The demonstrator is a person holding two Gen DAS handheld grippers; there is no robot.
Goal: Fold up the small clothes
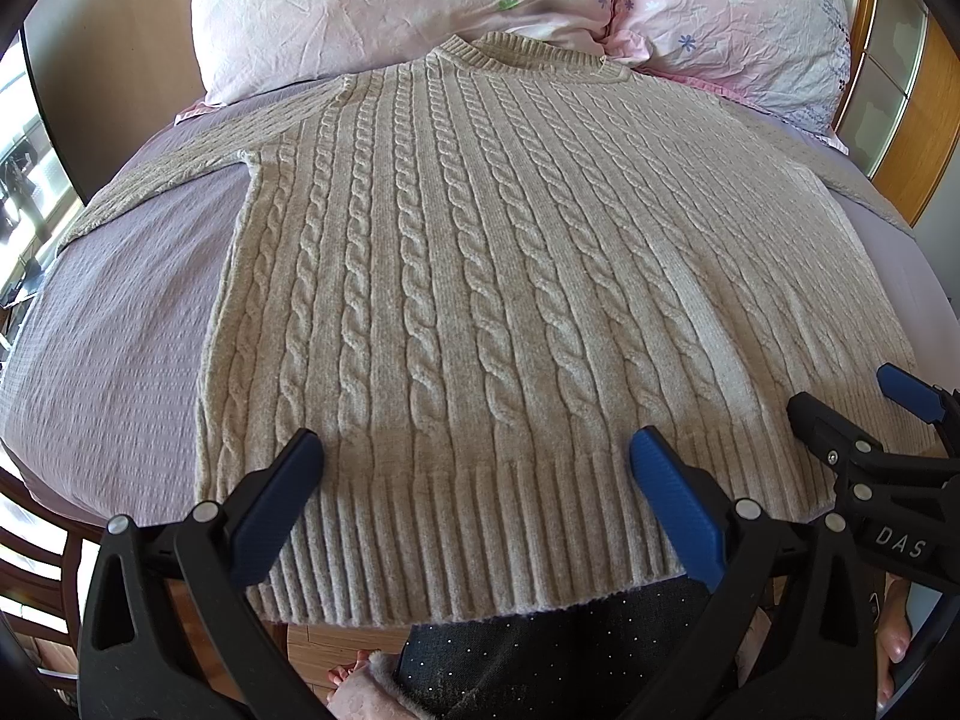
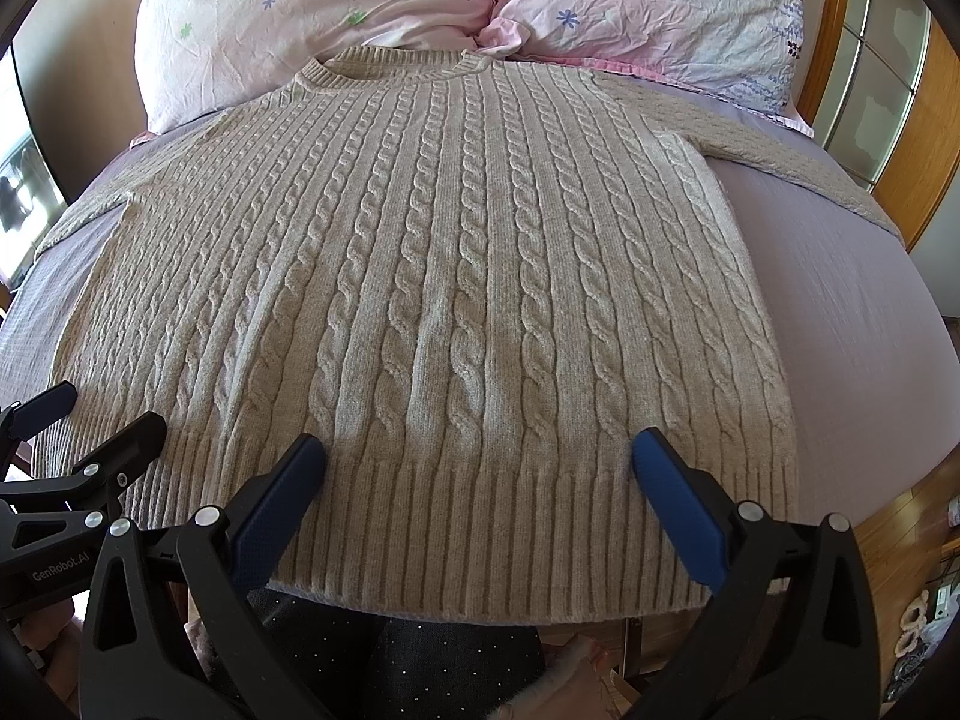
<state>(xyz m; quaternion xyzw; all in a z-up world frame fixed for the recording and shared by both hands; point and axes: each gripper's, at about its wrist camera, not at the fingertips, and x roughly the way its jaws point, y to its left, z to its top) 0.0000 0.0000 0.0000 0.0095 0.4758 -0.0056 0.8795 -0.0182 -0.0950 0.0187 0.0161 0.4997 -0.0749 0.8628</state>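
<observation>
A beige cable-knit sweater (image 1: 480,252) lies flat on the lilac bed sheet (image 1: 120,330), collar toward the pillows, ribbed hem hanging over the near edge. Both sleeves spread out sideways. It also shows in the right wrist view (image 2: 456,252). My left gripper (image 1: 477,450) is open and empty above the left part of the hem. My right gripper (image 2: 480,450) is open and empty above the right part of the hem. The right gripper also shows in the left wrist view (image 1: 840,396), and the left gripper in the right wrist view (image 2: 108,408).
Two pink flowered pillows (image 1: 390,6) (image 2: 648,6) lie beyond the collar. A wooden headboard frame (image 2: 936,138) stands at the right. The person's dark dotted trousers (image 1: 570,648) and wooden floor (image 2: 900,516) are below the bed edge.
</observation>
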